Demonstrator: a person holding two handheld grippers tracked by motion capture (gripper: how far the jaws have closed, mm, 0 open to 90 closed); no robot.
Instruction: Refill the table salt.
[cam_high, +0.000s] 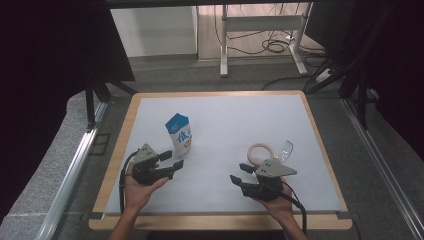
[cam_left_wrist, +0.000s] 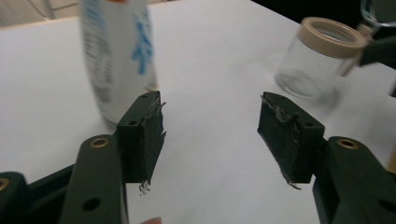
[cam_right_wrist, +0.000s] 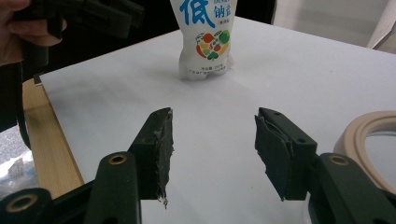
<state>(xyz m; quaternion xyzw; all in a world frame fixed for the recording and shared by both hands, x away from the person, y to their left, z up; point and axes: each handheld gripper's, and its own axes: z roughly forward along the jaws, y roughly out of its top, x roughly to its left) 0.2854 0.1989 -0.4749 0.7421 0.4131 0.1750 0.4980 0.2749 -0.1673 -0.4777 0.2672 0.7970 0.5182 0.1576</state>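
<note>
Both grippers, left (cam_high: 172, 160) and right (cam_high: 240, 173), gape empty (fingers released) between pouch (cam_high: 179, 134) and jar (cam_high: 259, 153)

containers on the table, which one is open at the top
The clear jar with the beige rim, by the right gripper: its lid is flipped back. The white and blue pouch by the left gripper is sealed.

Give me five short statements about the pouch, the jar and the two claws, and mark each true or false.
1. The pouch stands upright on the table. True.
2. The left claw grips the pouch. False: its jaws are open with nothing between them.
3. The jar is capped. False: its lid is flipped open.
4. The right claw holds nothing. True.
5. The jar is opaque metal. False: it is clear with a beige rim.
</note>
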